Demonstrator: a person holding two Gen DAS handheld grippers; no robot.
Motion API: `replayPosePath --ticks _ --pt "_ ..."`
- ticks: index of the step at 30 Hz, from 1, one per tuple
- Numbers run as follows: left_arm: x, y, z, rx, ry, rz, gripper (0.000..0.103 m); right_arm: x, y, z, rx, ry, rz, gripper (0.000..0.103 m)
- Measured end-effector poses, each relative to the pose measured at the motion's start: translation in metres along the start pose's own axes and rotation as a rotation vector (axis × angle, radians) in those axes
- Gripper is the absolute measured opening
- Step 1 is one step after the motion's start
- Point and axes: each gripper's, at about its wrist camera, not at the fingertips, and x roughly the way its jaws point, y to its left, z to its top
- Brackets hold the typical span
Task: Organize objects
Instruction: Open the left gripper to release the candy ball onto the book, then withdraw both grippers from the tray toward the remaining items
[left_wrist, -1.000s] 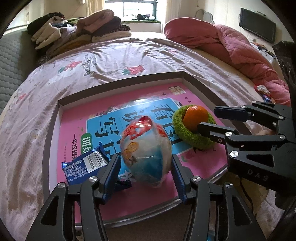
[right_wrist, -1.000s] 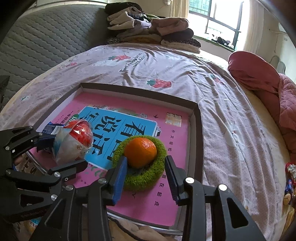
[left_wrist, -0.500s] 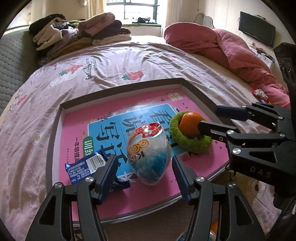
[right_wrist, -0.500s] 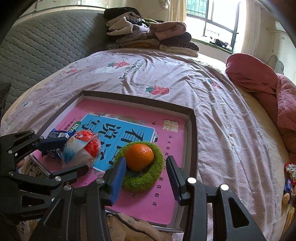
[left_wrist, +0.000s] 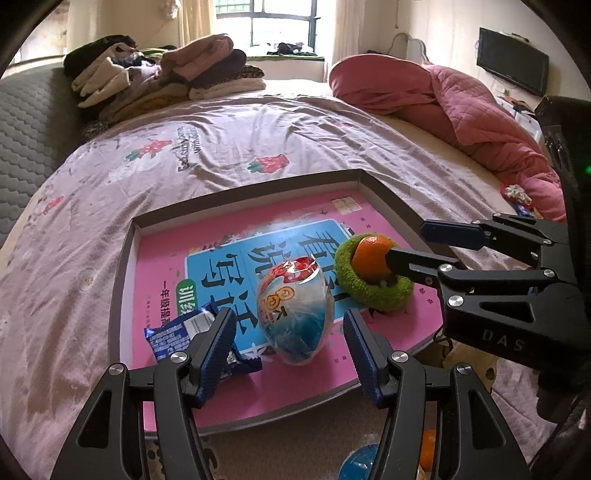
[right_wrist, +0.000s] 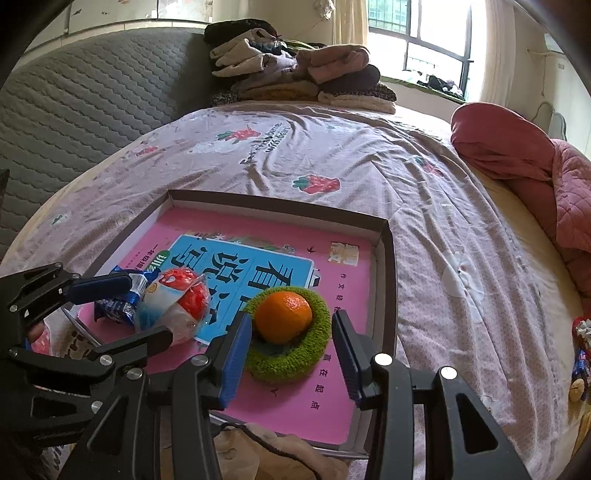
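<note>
A shallow box tray with a pink and blue book inside lies on the bed. On the book sit an egg-shaped wrapped snack, a blue snack packet, and an orange in a green fuzzy ring. My left gripper is open, just in front of the wrapped snack, apart from it. My right gripper is open, fingers either side of the green ring, not touching.
The tray lies on a pink floral bedsheet. Folded clothes are piled at the back, a red quilt at the right. A blue ball and another orange lie below the tray's near edge.
Both grippers have pulled back and up from the tray. The wrapped snack and the orange in its ring stay on the book, now farther from the open fingers.
</note>
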Motion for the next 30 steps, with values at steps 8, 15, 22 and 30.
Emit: replayPosePath --ticks 8,15,22,30 --pt "-0.019 0.001 -0.001 -0.016 -0.031 0.03 0.062 -0.007 -0.002 0.003 0.014 -0.019 0.021 0.049" --pt "-0.034 0.005 -0.005 -0.044 -0.042 0.062 0.063 -0.02 0.0 0.006 0.019 -0.051 0.04 0.05" --pt "-0.052 0.006 -0.007 -0.077 -0.067 0.057 0.072 -0.037 0.001 0.008 0.038 -0.094 0.055 0.056" --pt "-0.077 0.001 -0.014 -0.1 -0.113 0.079 0.073 -0.057 0.001 0.008 0.059 -0.137 0.075 0.057"
